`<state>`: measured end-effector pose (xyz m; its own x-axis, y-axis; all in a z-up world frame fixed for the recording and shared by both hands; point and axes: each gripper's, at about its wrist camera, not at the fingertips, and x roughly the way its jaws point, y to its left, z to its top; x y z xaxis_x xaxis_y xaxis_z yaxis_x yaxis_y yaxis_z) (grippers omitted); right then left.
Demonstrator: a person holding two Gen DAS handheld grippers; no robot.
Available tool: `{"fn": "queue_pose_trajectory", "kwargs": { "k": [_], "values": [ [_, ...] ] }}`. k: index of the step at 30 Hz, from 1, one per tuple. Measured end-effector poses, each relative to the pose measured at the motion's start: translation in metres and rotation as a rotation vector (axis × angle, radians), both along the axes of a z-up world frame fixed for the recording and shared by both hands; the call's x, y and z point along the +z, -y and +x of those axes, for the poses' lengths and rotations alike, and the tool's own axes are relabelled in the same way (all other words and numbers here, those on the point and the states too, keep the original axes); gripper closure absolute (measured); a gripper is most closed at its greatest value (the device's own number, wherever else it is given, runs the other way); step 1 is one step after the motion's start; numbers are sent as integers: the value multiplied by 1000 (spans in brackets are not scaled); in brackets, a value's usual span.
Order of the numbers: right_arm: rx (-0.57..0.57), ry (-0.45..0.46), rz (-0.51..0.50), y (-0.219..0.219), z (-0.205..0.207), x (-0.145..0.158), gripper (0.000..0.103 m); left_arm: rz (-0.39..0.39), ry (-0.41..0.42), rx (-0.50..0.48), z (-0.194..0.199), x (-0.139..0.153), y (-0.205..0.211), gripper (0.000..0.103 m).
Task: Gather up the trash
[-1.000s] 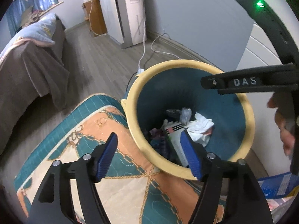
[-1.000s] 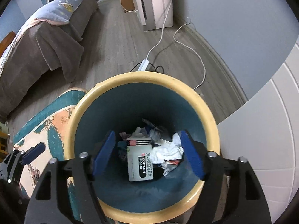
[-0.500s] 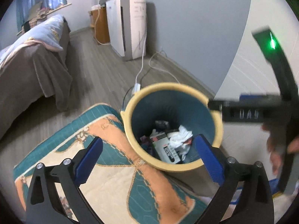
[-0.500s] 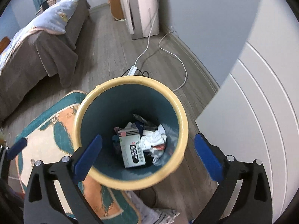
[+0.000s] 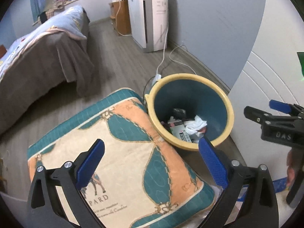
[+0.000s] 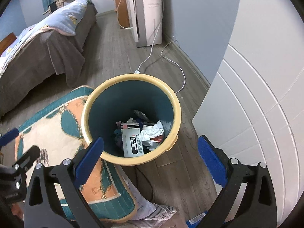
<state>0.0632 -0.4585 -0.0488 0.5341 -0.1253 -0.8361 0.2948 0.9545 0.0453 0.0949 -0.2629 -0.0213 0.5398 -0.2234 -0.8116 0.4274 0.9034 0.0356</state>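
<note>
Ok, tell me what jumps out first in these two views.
The bin takes the eye first: yellow rim, teal inside, standing on the wood floor, with a box and crumpled tissue at its bottom. Against its left side lies a teal and orange cushion. Both the left gripper and right gripper are wide open and empty above them.

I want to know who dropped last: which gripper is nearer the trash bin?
Right. The right gripper hangs open just above the trash bin, over its near rim. The left gripper, also open, hangs off to the side over the cushion.
</note>
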Motion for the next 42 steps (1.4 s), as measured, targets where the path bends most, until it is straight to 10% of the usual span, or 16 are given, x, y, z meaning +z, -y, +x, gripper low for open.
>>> {"fn": "queue_pose_trajectory", "kwargs": {
  "k": [42],
  "values": [
    [0, 17, -66, -11, -2, 4, 6, -23, 88, -50, -13, 17, -24, 5]
  ]
}}
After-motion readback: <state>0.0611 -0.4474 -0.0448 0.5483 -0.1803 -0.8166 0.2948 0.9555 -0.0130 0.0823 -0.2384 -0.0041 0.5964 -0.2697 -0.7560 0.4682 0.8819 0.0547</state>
